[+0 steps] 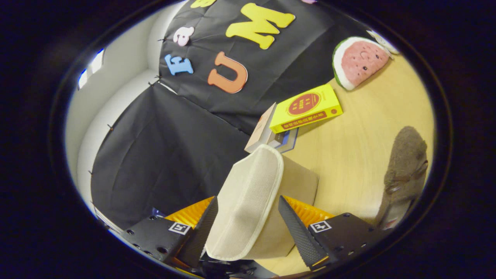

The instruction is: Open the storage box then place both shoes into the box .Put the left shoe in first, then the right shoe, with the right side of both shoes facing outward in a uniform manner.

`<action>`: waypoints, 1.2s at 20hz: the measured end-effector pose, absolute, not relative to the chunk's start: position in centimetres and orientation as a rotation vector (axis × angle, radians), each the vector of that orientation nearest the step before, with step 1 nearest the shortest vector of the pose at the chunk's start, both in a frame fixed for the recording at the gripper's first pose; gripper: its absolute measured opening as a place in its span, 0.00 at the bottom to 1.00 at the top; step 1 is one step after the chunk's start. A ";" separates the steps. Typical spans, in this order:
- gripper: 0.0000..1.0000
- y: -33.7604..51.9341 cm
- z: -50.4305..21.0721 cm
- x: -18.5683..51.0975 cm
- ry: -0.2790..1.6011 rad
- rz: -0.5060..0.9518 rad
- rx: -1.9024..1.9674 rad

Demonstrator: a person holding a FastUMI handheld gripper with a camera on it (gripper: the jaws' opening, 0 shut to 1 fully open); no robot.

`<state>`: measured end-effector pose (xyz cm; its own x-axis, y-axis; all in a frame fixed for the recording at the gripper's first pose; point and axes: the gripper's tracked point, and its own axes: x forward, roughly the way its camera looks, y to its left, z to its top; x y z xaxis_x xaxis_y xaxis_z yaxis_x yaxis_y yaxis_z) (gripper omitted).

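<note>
The tool point(248, 223) grasps the beige woven-fabric flap point(248, 201) of the one storage box point(294, 186), both ribbed fingers point(296, 232) pressing its piped edge. Beyond it lies a stack of books point(306, 108), the yellow one on top. On the wooden tabletop point(348, 155) rest one watermelon-slice plush point(358, 60) and one fuzzy brown shoe point(405, 166).

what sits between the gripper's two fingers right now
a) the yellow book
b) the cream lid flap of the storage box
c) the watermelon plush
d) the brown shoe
b: the cream lid flap of the storage box stands raised between the gripper fingers, while the yellow book, watermelon plush and brown shoe lie beyond on the wooden table.
</note>
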<state>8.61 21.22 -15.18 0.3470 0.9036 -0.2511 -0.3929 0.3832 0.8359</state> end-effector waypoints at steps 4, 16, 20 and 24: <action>0.95 22.8 -16.8 8.5 0.938 1.005 0.802; 0.42 21.5 -15.6 8.7 0.991 0.978 0.824; 0.14 21.0 -13.5 8.5 0.962 0.983 0.830; 0.01 21.3 -9.8 7.5 0.909 0.999 0.796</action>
